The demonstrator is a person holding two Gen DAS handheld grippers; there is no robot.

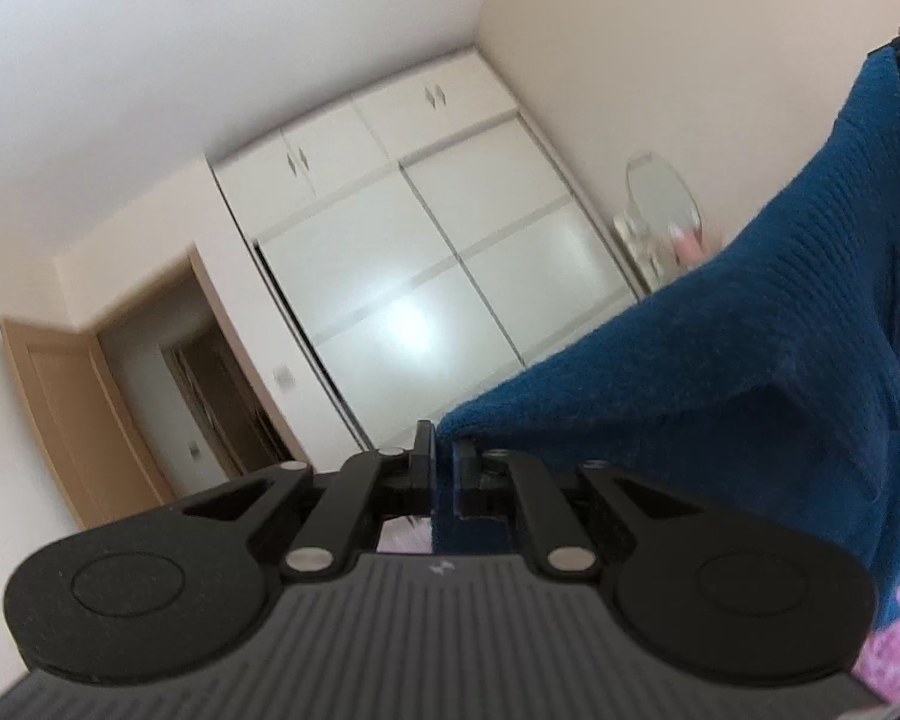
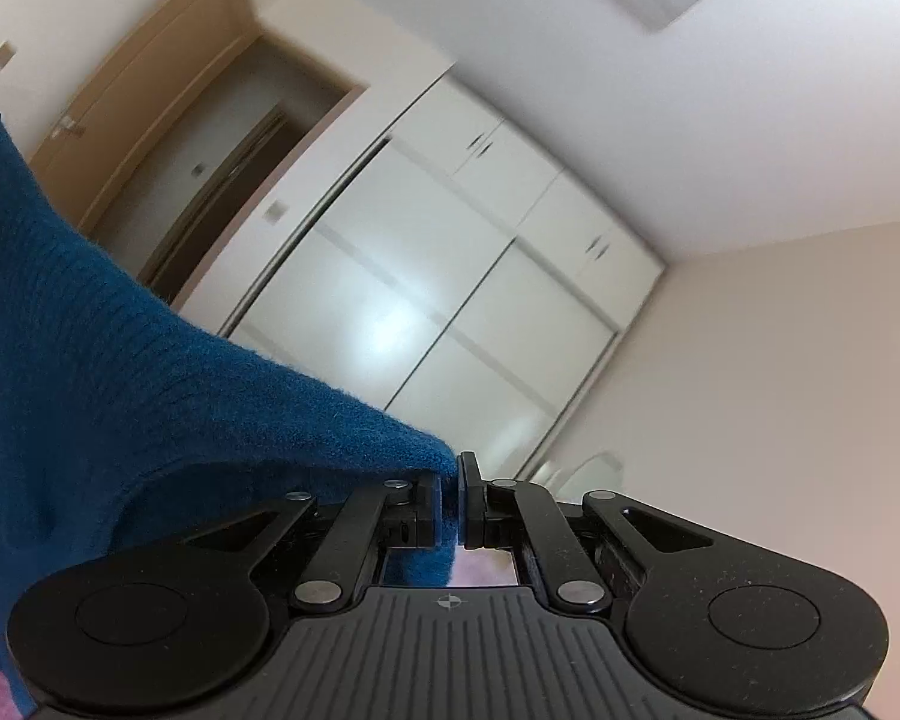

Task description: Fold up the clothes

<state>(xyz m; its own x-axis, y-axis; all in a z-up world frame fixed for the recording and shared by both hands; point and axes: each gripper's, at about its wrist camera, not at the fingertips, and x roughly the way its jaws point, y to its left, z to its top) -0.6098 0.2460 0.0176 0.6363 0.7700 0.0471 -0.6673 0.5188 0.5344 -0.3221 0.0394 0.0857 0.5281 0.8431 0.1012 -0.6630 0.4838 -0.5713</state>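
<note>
left matte black plastic two-finger gripper (image 1: 444, 468) | round discs either side, ribbed grey base plate, silver pivot screws, small white mark | right matte black plastic two-finger gripper (image 2: 450, 501) | same build, crosshair mark on ribbed plate

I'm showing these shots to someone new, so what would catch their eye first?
The blue sweater stands out first: it is stretched in the air between the two grippers. The left gripper is shut on one corner, the right gripper on another. Behind it a white wardrobe fills the far wall, with a wooden door open beside it.
</note>
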